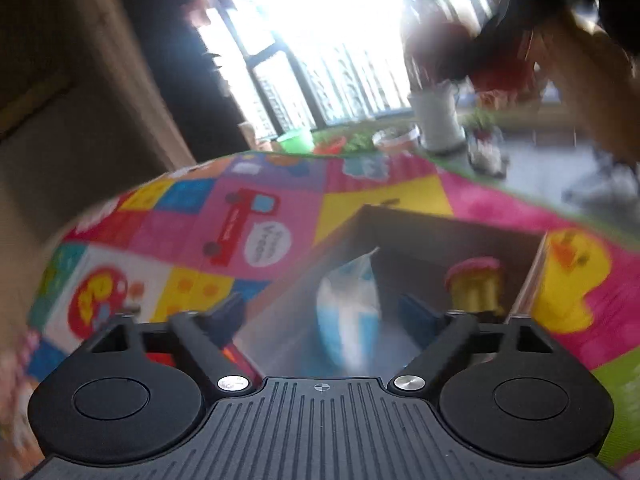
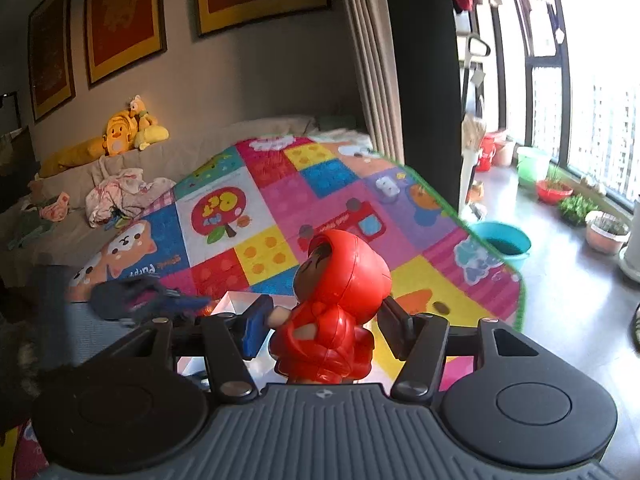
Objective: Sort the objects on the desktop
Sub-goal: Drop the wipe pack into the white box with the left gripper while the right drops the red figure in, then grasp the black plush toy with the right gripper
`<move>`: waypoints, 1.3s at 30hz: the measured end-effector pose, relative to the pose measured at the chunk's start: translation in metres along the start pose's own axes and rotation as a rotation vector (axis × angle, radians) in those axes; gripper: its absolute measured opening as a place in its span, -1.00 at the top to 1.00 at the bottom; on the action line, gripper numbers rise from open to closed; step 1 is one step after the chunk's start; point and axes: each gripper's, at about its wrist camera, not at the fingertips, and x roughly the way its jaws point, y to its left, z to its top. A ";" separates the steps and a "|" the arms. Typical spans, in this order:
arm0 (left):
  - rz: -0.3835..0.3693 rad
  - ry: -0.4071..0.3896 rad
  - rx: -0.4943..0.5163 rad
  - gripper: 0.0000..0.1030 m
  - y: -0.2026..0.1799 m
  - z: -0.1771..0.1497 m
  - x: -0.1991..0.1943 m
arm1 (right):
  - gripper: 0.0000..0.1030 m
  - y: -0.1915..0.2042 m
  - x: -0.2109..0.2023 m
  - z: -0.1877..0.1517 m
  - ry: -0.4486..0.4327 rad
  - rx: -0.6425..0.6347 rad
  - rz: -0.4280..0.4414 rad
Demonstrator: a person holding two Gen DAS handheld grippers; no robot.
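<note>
Right gripper (image 2: 326,330) fingers clamp the red hooded figurine (image 2: 334,312), upright, facing 10 o'clock; left gripper (image 1: 324,312) fingers apart over the box (image 1: 420,232)

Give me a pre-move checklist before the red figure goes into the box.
1. Red hooded figure sits between the right claw fingers: ok.
2. Firm contact on both sides: cannot tell.
3. Left claw open and holding nothing: ok.
4. Cardboard box open on top: ok.
5. Free space in the box beside the blue-white bag and yellow toy: cannot tell, view is blurred.
</note>
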 end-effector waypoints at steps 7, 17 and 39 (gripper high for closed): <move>-0.051 0.044 -0.213 -0.88 0.001 -0.034 -0.053 | -0.12 0.005 0.084 0.004 0.173 0.047 0.013; 0.162 0.194 -0.547 -0.97 0.015 -0.106 -0.090 | -0.23 0.071 0.106 -0.027 0.231 -0.177 0.019; 0.315 0.194 -0.830 -1.00 0.047 -0.160 -0.109 | -0.79 0.232 0.212 -0.017 0.378 -0.218 -0.019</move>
